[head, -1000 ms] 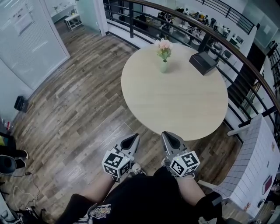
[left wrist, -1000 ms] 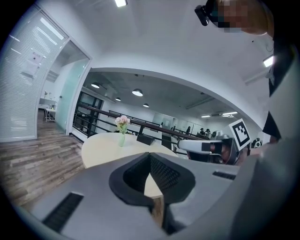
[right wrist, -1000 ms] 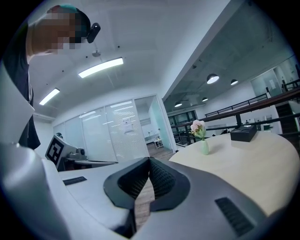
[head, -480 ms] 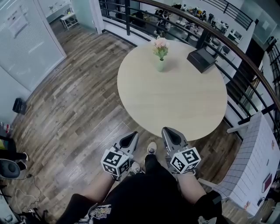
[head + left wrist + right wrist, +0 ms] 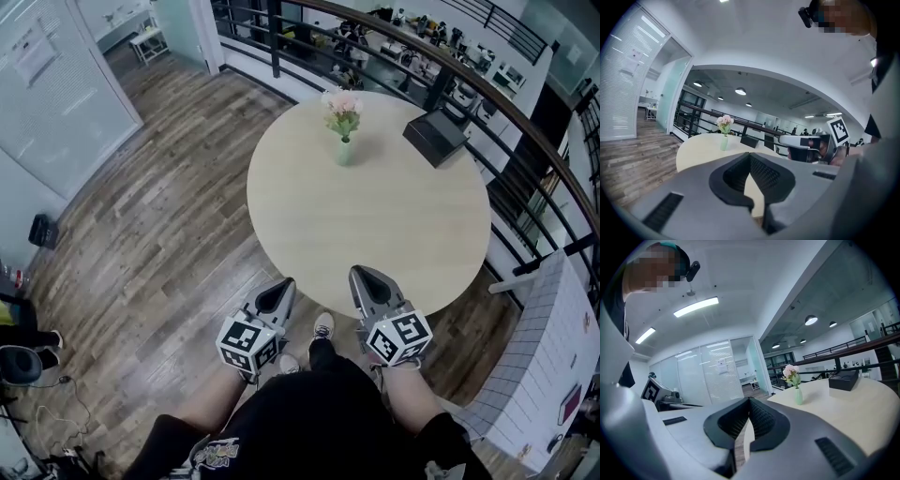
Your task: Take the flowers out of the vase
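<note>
Head view: the flowers (image 5: 342,103) stand in a pale green vase (image 5: 344,152) on the far side of the round table (image 5: 375,234), well apart from the left gripper (image 5: 277,292) and right gripper (image 5: 364,278) at its near edge. This looks like the approach (nothing is grasped yet). A black box (image 5: 437,137) sits right of the vase, off the path.

Left gripper view: jaws pressed together, empty.

Right gripper view: likewise closed on nothing. Next, one gripper must reach across, spread its jaws and pinch the stems.
</note>
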